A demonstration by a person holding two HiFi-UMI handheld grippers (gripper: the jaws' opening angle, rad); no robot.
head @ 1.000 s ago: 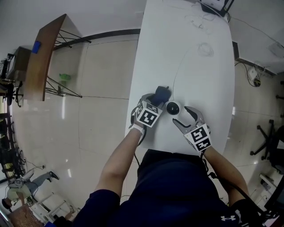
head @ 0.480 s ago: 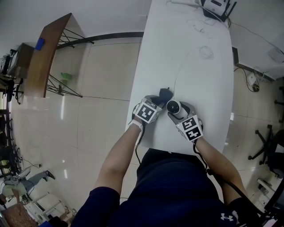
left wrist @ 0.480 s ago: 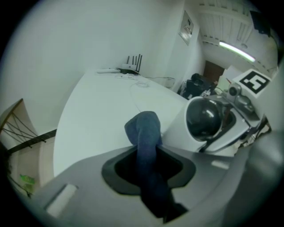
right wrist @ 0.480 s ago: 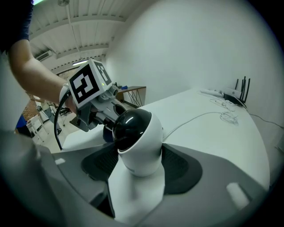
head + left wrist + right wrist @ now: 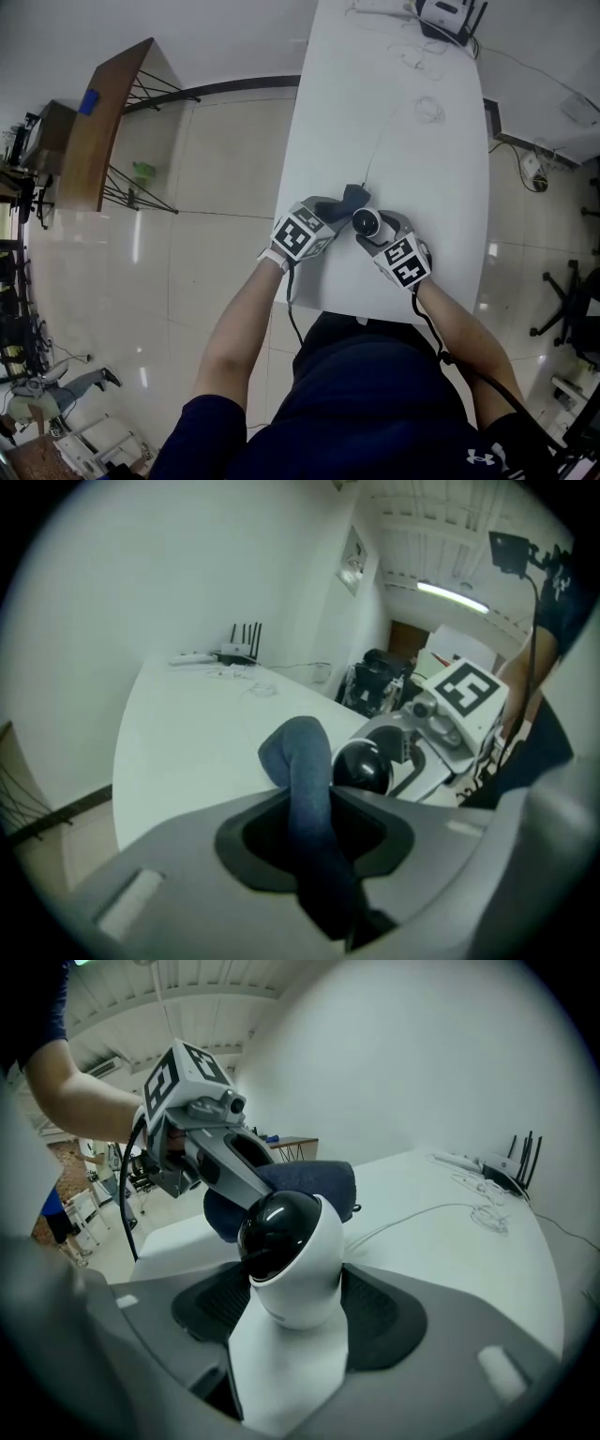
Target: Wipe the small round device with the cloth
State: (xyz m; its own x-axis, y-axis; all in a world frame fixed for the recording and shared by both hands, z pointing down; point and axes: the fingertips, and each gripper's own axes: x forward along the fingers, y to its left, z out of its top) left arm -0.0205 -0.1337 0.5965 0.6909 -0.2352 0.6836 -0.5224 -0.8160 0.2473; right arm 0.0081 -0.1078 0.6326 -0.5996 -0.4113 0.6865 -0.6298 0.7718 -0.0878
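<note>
Moved: R gripper point(image 5: 373, 231) swung in round device point(image 5: 286, 1237).
L gripper point(image 5: 341, 208): clamped on cloth point(image 5: 307, 771), just beside device.
R gripper: clamped on device.

Head view: I see only tip of cloth point(image 5: 353, 195), rest under left gripper point(image 5: 336, 212). Device point(image 5: 366, 223) foot buried in right gripper point(image 5: 375, 230). Left gripper view: cloth covers device's near side. Small bits point(image 5: 412, 52) by router point(image 5: 448, 11): can't tell.
</note>
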